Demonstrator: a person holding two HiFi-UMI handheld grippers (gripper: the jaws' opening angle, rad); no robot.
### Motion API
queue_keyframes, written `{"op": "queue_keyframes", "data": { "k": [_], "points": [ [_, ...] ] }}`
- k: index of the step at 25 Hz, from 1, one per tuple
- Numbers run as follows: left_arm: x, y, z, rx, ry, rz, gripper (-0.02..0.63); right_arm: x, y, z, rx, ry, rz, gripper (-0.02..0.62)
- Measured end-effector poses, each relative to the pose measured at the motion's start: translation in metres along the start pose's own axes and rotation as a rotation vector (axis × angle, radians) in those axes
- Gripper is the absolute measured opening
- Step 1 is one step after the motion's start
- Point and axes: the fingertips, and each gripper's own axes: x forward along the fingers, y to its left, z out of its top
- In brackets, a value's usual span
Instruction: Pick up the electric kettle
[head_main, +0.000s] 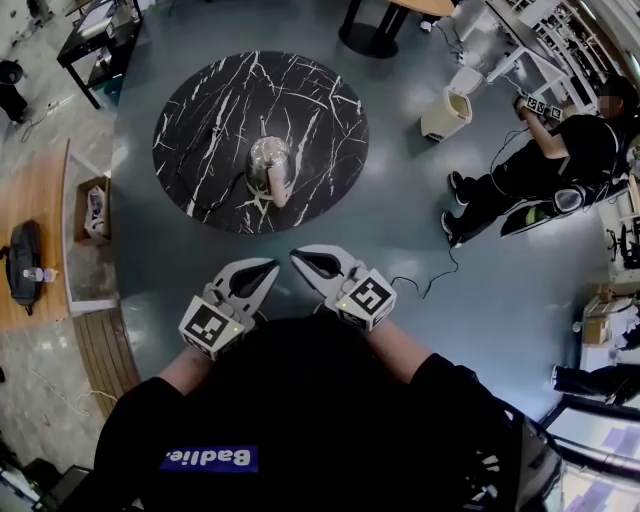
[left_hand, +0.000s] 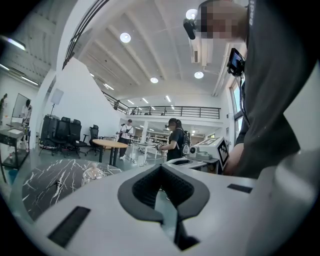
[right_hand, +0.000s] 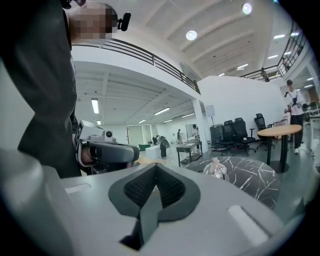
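Risk: left gripper (head_main: 270, 268) and right gripper (head_main: 298, 258) have jaws pressed together, empty; driven to 12 o'clock thus, I'd probably topple the kettle (head_main: 268, 165).

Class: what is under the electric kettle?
The electric kettle stands on the round black marble table. Its own body covers the spot beneath, so any base plate cannot be seen.

Left hand-held gripper (head_main: 270, 266) closed, right hand-held gripper (head_main: 298, 256) closed, tips converging

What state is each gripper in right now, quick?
Left gripper: closed, holding nothing.
Right gripper: closed, holding nothing.
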Motion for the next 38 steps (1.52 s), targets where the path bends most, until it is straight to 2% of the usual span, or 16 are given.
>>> {"op": "queue_keyframes", "data": {
  "k": [5, 9, 16, 19, 25, 31, 38],
  "points": [
    [0.001, 0.015, -0.004, -0.009, 0.020, -0.001, 0.006, 0.008, -0.014, 0.004, -0.017, -0.004, -0.006, 0.003],
    [0.015, 0.041, -0.001, -0.019, 0.006, 0.067, 0.006, 0.016, -0.038, 0.004, -0.012, 0.015, 0.020, 0.002],
    [0.055, 0.071, 0.012, -0.034, 0.036, 0.145, 0.006, 0.029, -0.090, 0.009, 0.002, 0.001, 0.133, 0.003],
    [0.065, 0.085, 0.011, -0.054, 0.017, 0.203, 0.006, 0.034, -0.107, 0.014, 0.022, 0.000, 0.179, 0.003],
    [0.086, 0.106, 0.011, -0.084, 0.038, 0.296, 0.006, 0.039, -0.136, 0.012, 0.056, -0.002, 0.260, 0.002],
    [0.097, 0.114, 0.004, -0.098, 0.037, 0.285, 0.006, 0.047, -0.145, 0.005, 0.067, 0.027, 0.297, 0.002],
    [0.091, 0.137, 0.019, -0.099, 0.011, 0.251, 0.006, 0.066, -0.148, 0.014, 0.061, 0.028, 0.261, 0.003]
  ]
}}
